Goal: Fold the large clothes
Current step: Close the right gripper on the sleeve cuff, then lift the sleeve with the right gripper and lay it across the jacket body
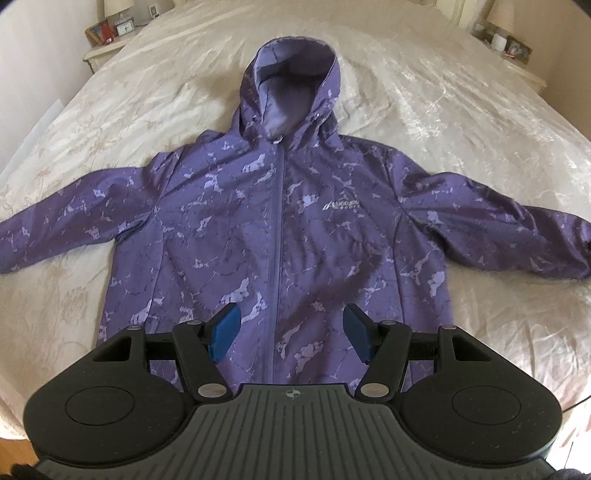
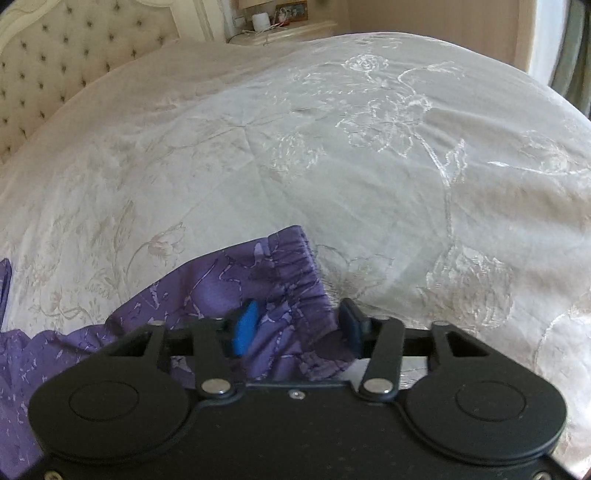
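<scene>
A purple hooded jacket with a pale marble print lies flat, front up and zipped, on the bed, hood away from me and both sleeves spread out. My left gripper is open and empty, held above the jacket's lower front near the zip. In the right wrist view my right gripper is open, with the elastic cuff of the jacket's sleeve lying between its blue pads. The fingers stand on either side of the cuff without pinching it.
The cream embroidered bedspread covers the bed around the jacket. A nightstand with a clock and frames stands at the far left, another nightstand at the far right. A tufted headboard shows in the right wrist view.
</scene>
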The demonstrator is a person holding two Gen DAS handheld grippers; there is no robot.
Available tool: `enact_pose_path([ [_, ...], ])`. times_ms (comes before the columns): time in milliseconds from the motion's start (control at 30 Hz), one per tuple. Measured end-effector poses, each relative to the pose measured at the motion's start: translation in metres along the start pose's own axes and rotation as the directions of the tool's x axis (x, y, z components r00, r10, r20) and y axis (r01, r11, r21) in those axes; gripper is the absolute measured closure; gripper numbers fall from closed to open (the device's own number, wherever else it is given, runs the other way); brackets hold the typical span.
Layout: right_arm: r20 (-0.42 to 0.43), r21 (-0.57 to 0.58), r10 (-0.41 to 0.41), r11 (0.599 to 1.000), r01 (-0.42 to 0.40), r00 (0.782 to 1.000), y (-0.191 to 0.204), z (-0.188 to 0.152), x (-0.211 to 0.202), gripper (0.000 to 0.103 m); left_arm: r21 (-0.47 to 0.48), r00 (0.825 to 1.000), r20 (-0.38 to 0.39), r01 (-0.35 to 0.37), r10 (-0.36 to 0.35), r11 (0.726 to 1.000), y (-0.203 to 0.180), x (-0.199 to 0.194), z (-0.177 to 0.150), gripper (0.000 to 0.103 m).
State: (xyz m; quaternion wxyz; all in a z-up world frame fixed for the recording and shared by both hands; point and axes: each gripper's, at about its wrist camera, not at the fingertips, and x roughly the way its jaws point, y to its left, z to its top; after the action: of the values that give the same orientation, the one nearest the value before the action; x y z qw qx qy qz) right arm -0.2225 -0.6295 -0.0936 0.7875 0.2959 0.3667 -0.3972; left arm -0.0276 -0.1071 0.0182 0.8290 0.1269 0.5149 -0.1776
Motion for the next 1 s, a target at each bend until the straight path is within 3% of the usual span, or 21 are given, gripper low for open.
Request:
enact_pose_path([
  [100,-0.004,-0.001,0.006,1.000,-0.006,1.000,-0.002,0.000,-0.001,0.063,-0.011,1.000,-0.019,0.014,-0.014,1.000,0.005,0.008,0.001,0.043],
  [233,-0.008,0.001,0.026,1.000,-0.026,1.000,-0.004,0.005,-0.004,0.068,-0.005,0.998,-0.022,0.051,-0.051,0.999,0.003,0.025,0.016,0.043],
  [467,0.036,0.075,0.129,0.988,-0.132,0.991,-0.004,0.014,-0.034,0.090,0.089,0.994,-0.004,0.110,-0.110,0.990,-0.029,0.069,0.057,0.043],
  [567,0.039,0.082,0.172,0.981,-0.175,0.984,0.001,0.020,-0.047,0.090,0.120,0.990,-0.023,0.138,-0.136,0.983,-0.045,0.093,0.071,0.043],
  [733,-0.003,-0.019,0.104,0.994,-0.104,0.995,0.013,0.025,-0.046,0.085,0.157,0.986,-0.068,0.160,-0.151,0.975,-0.070,0.129,0.083,0.043],
  [833,0.000,-0.087,0.026,0.996,-0.026,1.000,0.017,0.020,-0.038,0.073,0.179,0.985,-0.088,0.164,-0.150,0.970,-0.080,0.141,0.084,0.043],
  [900,-0.007,-0.112,-0.021,0.994,0.020,1.000,0.015,0.016,-0.033,0.054,0.195,0.985,-0.098,0.162,-0.145,0.967,-0.086,0.146,0.083,0.043],
  [1000,-0.035,-0.127,-0.038,0.991,0.033,0.999,0.006,0.006,-0.030,0.051,0.199,0.983,-0.114,0.162,-0.142,0.967,-0.089,0.153,0.082,0.043],
])
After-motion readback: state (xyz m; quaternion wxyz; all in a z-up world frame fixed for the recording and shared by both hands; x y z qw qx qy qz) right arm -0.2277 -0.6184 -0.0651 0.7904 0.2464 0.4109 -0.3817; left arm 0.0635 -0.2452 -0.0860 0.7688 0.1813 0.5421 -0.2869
